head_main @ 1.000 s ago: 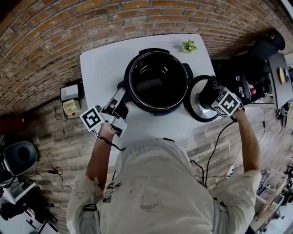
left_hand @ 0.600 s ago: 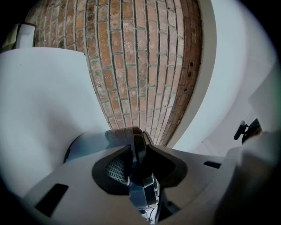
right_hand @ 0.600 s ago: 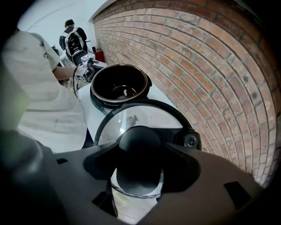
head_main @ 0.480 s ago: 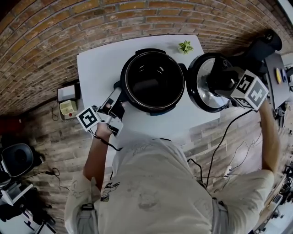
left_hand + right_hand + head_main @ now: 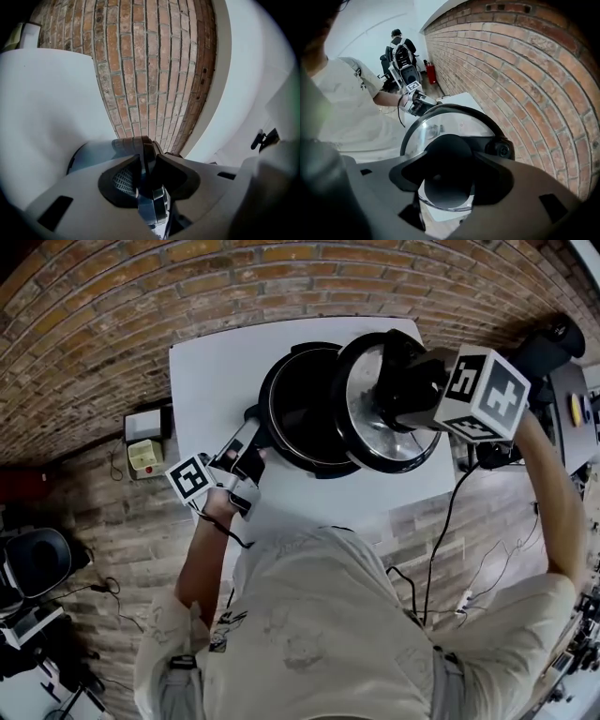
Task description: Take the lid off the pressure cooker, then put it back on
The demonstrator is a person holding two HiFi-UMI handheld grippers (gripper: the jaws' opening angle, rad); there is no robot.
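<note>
Got the pressure cooker point(image 5: 298, 413) sitting open on a white table point(image 5: 211, 371), dark inner pot on show. Can see the lid point(image 5: 375, 442) off the pot and up in the air, tilted, overlapping the right side of the cooker's rim in the head view, so hanging partly over the opening and not resting on it. Looks like shiny steel with a black ring round the edge.

Holding that lid with the right gripper point(image 5: 405, 395), aimed steeply down. Clamping the round black knob point(image 5: 447, 159) in the lid's middle from both sides, pads pressed onto it, plain as day in the right gripper view. Also spotting a small round black fitting point(image 5: 502, 150) on the lid's black band, just right of the knob.

Over at the cooker's left, got the left gripper point(image 5: 246, 451) lying level and pinching the pot's side handle point(image 5: 136, 146). Squeezed tight on that dark handle with both pads in the left gripper view, no gap to either side.

Background stuff: brick wall point(image 5: 112, 315) behind the table, plus a small white and yellow box point(image 5: 142, 444) down to the table's left. Catching another person point(image 5: 399, 51) far off in the right gripper view, back turned, next to a red canister point(image 5: 431, 74) by the wall
</note>
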